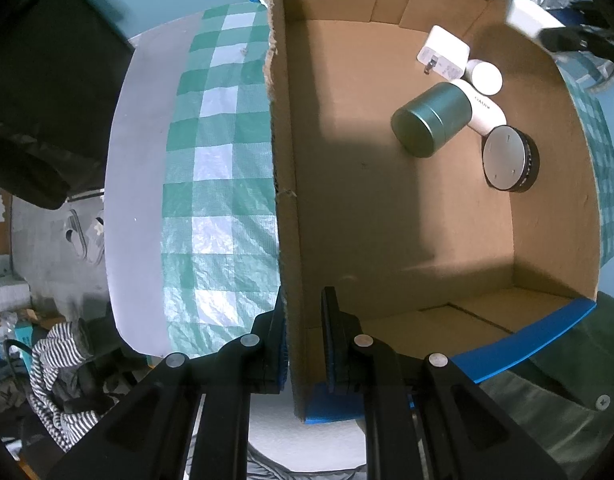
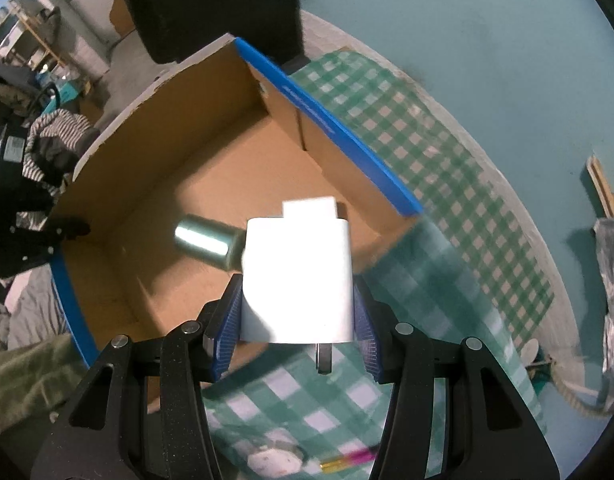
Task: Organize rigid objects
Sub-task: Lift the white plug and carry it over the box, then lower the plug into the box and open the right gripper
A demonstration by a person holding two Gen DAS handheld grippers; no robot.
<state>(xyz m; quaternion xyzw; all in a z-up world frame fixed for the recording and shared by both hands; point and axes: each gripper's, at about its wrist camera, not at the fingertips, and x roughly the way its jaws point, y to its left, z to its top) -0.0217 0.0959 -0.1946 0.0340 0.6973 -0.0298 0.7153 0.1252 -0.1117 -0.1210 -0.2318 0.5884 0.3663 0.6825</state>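
Brown, blue, green-white check, bright white.

Plain brown cardboard box edged with blue strips; green-and-white checked cloth over a pale tabletop. Inside: metallic green tin, white charger, white bottle with grey lettering, silver-faced disc rimmed in black, white round lid. Glaring white plug adapter between blue-padded black gripper fingers. Teal wall behind; pink-and-gold pen; black-and-white striped fabric.

Teal wall, grey floor, shelving far left — maybe wooden, blurry.
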